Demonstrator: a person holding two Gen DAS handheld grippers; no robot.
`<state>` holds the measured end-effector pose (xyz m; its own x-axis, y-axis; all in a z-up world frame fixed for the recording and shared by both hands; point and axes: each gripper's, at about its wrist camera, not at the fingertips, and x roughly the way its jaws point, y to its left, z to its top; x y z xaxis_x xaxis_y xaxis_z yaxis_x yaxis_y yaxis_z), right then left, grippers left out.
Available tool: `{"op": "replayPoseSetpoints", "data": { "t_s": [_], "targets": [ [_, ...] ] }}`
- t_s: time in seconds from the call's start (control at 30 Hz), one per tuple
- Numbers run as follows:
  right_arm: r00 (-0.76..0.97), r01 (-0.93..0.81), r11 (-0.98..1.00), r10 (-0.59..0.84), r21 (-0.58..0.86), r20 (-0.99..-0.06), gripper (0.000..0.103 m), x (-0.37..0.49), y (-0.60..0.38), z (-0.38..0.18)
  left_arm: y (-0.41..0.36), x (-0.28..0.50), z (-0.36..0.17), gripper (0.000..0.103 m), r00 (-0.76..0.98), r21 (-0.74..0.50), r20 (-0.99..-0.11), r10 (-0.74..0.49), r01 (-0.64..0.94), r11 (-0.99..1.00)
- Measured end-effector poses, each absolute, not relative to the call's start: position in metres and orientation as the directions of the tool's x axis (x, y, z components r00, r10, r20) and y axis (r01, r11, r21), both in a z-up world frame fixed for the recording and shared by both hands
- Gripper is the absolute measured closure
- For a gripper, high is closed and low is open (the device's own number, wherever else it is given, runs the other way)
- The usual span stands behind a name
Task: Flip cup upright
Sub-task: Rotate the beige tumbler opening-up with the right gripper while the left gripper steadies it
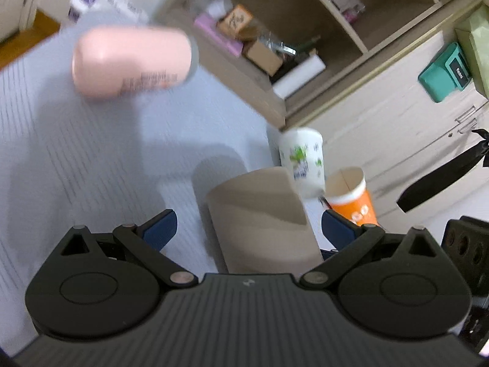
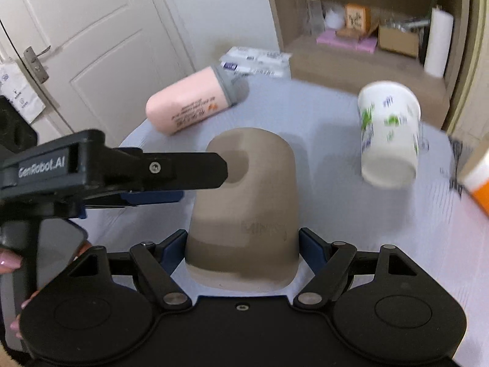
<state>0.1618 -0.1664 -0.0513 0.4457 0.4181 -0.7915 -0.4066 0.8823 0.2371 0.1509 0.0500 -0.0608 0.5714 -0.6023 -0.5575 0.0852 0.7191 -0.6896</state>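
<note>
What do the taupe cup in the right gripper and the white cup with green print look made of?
Taupe cup: matte, opaque, thick-walled with soft rounded edges and no glare; probably plastic or silicone, though ceramic is possible. White printed cup: looks like a disposable paper cup, with a thin tapered wall and flat printed graphics.

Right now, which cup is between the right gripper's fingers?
The beige cup, gripped by the right gripper. The white printed cup and orange cup sit farther off.

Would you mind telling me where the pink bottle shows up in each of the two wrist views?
Left wrist: the pink bottle lies on its side at upper left, beyond the beige cup.
Right wrist: the pink bottle lies upper left of centre, behind the beige cup.
Shared landmark: the white cup with green print.
</note>
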Motion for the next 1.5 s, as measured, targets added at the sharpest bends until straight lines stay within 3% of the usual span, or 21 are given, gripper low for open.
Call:
{"op": "replayPoseSetpoints", "data": {
  "t_s": [0.17, 0.43, 0.53, 0.6, 0.93, 1.1, 1.5],
  "targets": [
    [0.393, -0.38, 0.881, 0.43, 0.282, -0.813, 0.021, 0.149, -0.173, -0.053, 0.045, 0.145, -0.064, 0.001, 0.478, -0.743, -0.54, -0.693, 0.116, 0.659],
    [0.36, -0.387, 0.859, 0.475, 0.335, -0.803, 0.02, 0.148, -0.182, -0.056, 0.035, 0.147, -0.068, 0.003, 0.45, -0.73, -0.569, -0.689, 0.11, 0.675],
    [0.342, -0.399, 0.843, 0.503, 0.361, -0.794, 0.02, 0.149, -0.186, -0.056, 0.033, 0.148, -0.07, 0.009, 0.451, -0.742, -0.551, -0.702, 0.121, 0.66],
    [0.327, -0.41, 0.831, 0.519, 0.376, -0.79, 0.019, 0.15, -0.188, -0.056, 0.032, 0.15, -0.071, 0.02, 0.442, -0.743, -0.55, -0.708, 0.127, 0.657],
    [0.316, -0.405, 0.811, 0.557, 0.421, -0.768, 0.02, 0.155, -0.196, -0.056, 0.032, 0.147, -0.073, 0.021, 0.448, -0.737, -0.549, -0.706, 0.138, 0.661],
    [0.305, -0.399, 0.762, 0.634, 0.51, -0.71, 0.021, 0.154, -0.216, -0.061, 0.027, 0.139, -0.065, 0.021, 0.469, -0.694, -0.557, -0.685, 0.19, 0.694],
    [0.432, -0.565, 0.753, 0.618, 0.337, -0.657, 0.021, 0.1, -0.213, -0.055, 0.001, 0.095, -0.035, 0.022, 0.529, -0.503, -0.57, -0.629, 0.381, 0.776]
  ]
}}
